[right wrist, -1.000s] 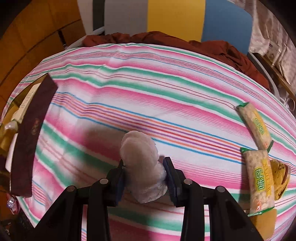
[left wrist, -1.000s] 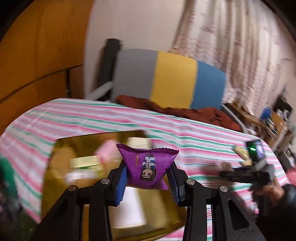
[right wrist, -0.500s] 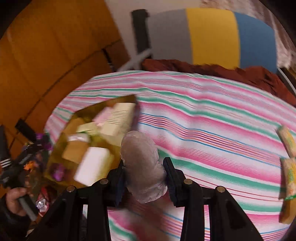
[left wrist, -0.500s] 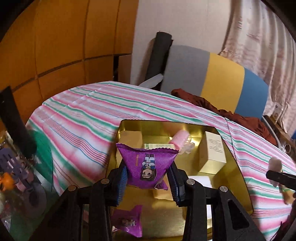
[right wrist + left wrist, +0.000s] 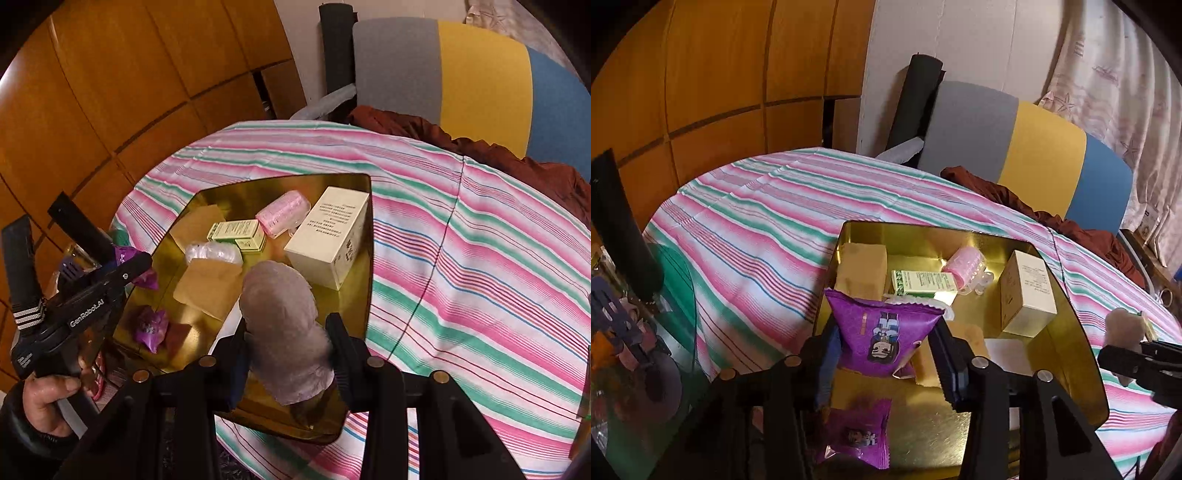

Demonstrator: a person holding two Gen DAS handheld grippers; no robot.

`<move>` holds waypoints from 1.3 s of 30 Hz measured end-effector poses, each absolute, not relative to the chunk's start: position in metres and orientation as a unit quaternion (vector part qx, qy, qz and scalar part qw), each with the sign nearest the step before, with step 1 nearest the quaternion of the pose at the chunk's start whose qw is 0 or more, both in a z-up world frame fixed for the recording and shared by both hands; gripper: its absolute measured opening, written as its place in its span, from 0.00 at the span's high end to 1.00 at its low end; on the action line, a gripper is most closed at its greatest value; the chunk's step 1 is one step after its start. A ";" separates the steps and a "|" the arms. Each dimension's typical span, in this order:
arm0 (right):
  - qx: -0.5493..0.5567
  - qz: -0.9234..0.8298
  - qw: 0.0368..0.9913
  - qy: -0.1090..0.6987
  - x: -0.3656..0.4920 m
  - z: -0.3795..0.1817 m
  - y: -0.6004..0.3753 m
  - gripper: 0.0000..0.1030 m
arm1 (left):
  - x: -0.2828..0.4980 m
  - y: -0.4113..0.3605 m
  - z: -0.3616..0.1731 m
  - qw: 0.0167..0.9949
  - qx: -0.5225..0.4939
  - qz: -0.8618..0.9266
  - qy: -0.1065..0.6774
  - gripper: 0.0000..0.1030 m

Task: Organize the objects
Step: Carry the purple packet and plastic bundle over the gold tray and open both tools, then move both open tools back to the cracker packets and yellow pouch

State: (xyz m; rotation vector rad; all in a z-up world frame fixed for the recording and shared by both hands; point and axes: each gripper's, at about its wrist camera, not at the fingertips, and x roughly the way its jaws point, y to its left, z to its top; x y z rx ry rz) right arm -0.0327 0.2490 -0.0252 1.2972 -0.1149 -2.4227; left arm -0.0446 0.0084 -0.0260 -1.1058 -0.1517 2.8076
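My left gripper [image 5: 884,350] is shut on a purple snack packet [image 5: 882,334] and holds it above the near left part of the gold tray [image 5: 1082,354]. My right gripper [image 5: 288,343] is shut on a pale wrapped rice cake [image 5: 284,325] above the tray's near edge [image 5: 354,291]. The right gripper with the cake also shows in the left wrist view [image 5: 1126,343], at the tray's right side. The left gripper shows in the right wrist view [image 5: 125,269].
The tray holds a second purple packet [image 5: 858,435], a white box [image 5: 1028,291], a green box [image 5: 923,282], a pink roller [image 5: 964,264] and tan packets [image 5: 860,266]. The tray sits on a striped tablecloth [image 5: 757,221]. A chair [image 5: 1027,147] stands behind the table.
Both grippers have swung over toward the tray with their loads. The right gripper has gone from the open cloth to above the tray's near edge.
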 end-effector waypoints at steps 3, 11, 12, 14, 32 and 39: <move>0.469 -0.863 0.184 -0.040 -0.036 -0.031 0.246 0.50 | -0.045 0.008 -0.028 0.063 -0.372 0.924 -0.052 0.43; 0.480 -0.860 0.167 -0.039 -0.036 -0.037 0.246 0.23 | -0.045 0.010 -0.027 0.058 -0.378 0.922 -0.053 0.13; 0.479 -0.861 0.166 -0.040 -0.036 -0.037 0.247 0.23 | -0.045 0.010 -0.026 0.057 -0.376 0.923 -0.051 0.13; 0.477 -0.863 0.161 -0.042 -0.034 -0.036 0.249 0.23 | -0.043 0.012 -0.023 0.059 -0.372 0.925 -0.050 0.13; 0.456 -0.883 0.090 -0.062 -0.017 -0.027 0.306 0.19 | -0.020 0.045 0.013 0.104 -0.331 0.938 -0.015 0.08; 0.459 -0.885 0.033 -0.072 -0.011 -0.029 0.360 0.19 | -0.016 0.076 0.019 0.148 -0.329 0.933 0.001 0.06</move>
